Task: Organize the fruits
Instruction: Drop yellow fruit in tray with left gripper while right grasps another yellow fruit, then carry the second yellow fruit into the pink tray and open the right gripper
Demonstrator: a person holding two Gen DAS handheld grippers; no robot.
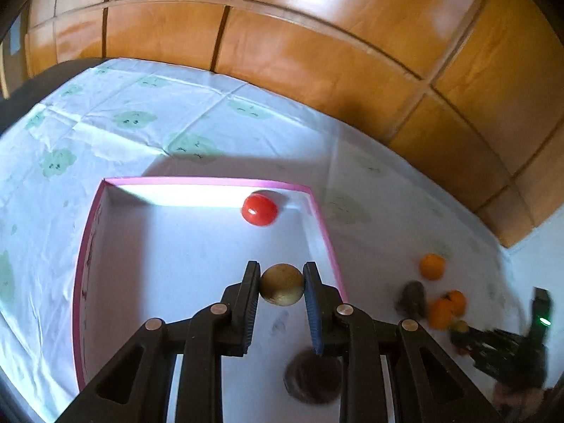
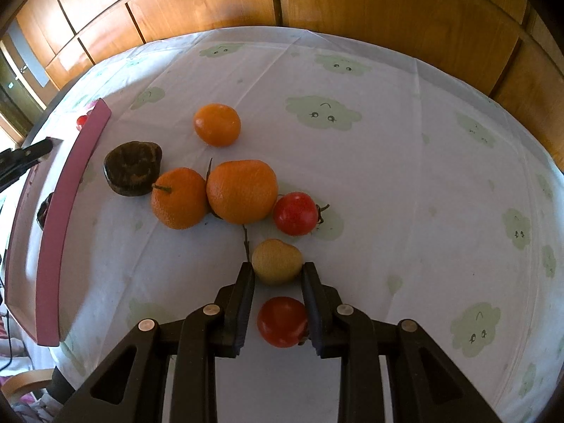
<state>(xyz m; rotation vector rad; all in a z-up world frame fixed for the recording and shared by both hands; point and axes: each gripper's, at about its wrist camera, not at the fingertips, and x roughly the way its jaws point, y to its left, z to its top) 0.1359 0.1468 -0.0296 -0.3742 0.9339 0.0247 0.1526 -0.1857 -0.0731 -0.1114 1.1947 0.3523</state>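
1. Wooden cabinet panels [image 2: 211, 3] rise behind your table, which is covered with a white cloth [image 2: 387, 176] printed with green cloud faces.
2. At the far left of the right wrist view, the pink-rimmed box [image 2: 60, 211] sits on the cloth. From the left wrist view you see one red tomato [image 1: 259, 209] near its far wall and a dark brown fruit [image 1: 312, 377] at its near edge.
3. Your left gripper [image 1: 282, 283] is above the box's white floor, its jaws clamped on a round tan fruit [image 1: 282, 285].
4. To the right of the box a dark fruit [image 2: 133, 168] lies just beside three oranges: a small one [image 2: 217, 124] farther back, and two [image 2: 179, 198] [image 2: 241, 190] touching each other.
5. Next comes another red tomato [image 2: 296, 213], close to the larger orange.
6. Your right gripper [image 2: 278, 269] points down at the cloth, its fingertips closed against both sides of a yellowish fruit [image 2: 277, 261]. I cannot tell if that fruit is lifted.
7. A third red tomato [image 2: 282, 321] lies on the cloth between that gripper's fingers, nearer the camera.
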